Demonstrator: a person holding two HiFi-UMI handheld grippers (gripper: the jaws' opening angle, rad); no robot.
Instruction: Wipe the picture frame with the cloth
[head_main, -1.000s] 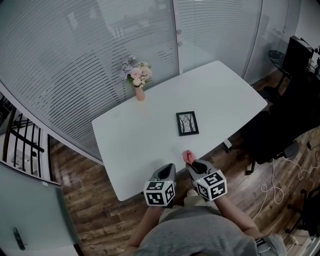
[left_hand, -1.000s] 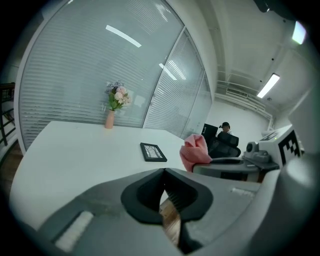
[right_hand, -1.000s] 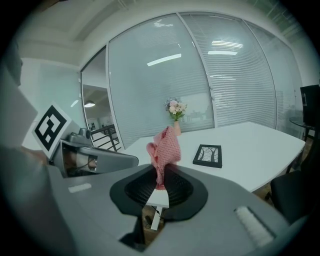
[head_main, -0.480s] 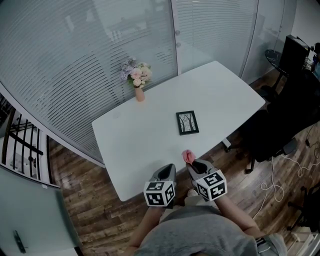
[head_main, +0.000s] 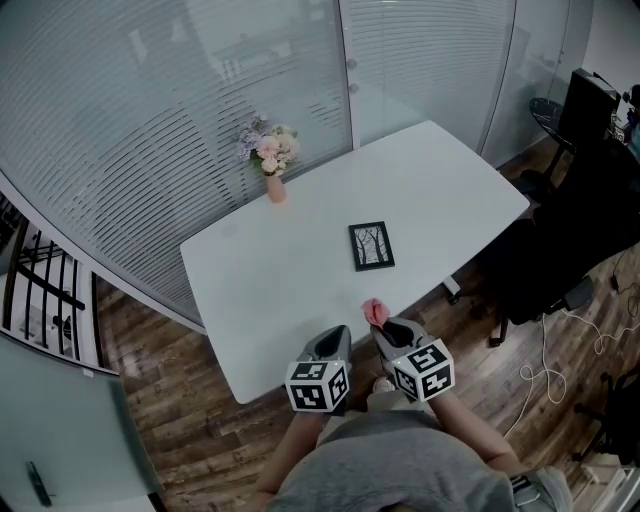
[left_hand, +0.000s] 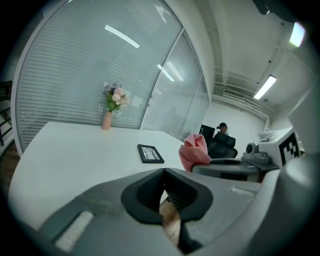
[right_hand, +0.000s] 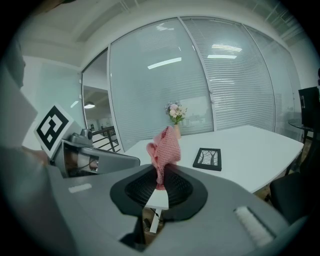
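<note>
Right gripper: jaws clamped on pink cloth, held over near edge of table. Left gripper: jaws together, empty, at same table edge. Picture frame flat mid-table, untouched.

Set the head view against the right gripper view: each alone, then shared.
Head view only: the person's grey shirt and the marker cube on the right hand-held gripper. Right gripper view only: its ribbed pads shut on the pink cloth. Both: that cloth, the picture frame flat on the white table, the flower vase, the left hand-held gripper.
</note>
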